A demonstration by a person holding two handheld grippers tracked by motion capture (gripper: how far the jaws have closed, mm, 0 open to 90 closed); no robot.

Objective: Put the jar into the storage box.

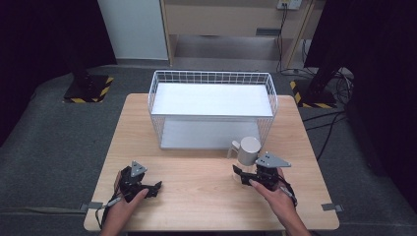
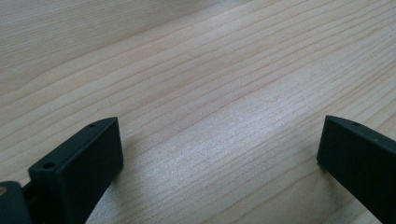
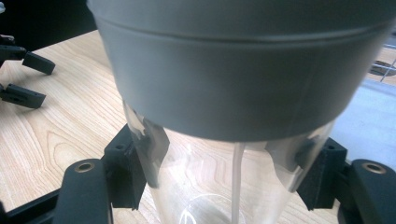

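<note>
Right gripper [image 1: 242,173] jaws closed against clear jug [image 1: 247,151], still on table [image 1: 196,196]. Left gripper [image 1: 156,189] gapes empty. Wire basket [image 1: 212,78] holds nothing; looks early.

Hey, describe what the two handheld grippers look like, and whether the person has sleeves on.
Both the left gripper and right gripper are black, with blocky flat-faced jaws. Each carries a grey three-cornered plate on top, and a cable trails back along the wrist. The forearms are bare, with no sleeves in view.
</note>
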